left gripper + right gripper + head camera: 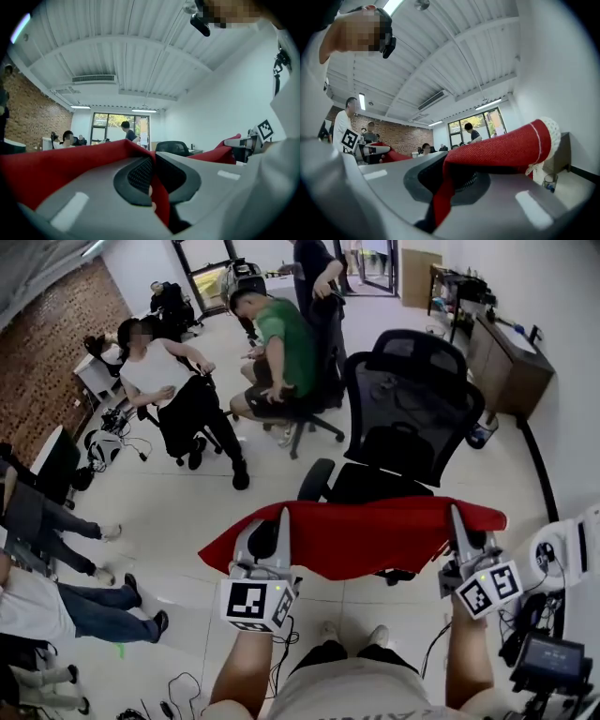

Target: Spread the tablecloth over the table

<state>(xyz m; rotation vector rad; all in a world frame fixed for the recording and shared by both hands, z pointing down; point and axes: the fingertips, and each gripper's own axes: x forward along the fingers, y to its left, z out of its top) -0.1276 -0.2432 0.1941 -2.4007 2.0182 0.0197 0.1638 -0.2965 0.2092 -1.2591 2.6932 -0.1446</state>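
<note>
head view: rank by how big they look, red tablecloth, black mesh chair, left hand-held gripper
1. black mesh chair, red tablecloth: alike, chair taller, cloth wider; unranked
2. left hand-held gripper: smallest, though nearest the camera

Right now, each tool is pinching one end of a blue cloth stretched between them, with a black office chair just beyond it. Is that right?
Not quite. The cloth is red, not blue, as the head view shows. The rest stands: the left tool and the right tool each pinch one end of it, it is stretched between them, and a black office chair is just beyond it.
</note>
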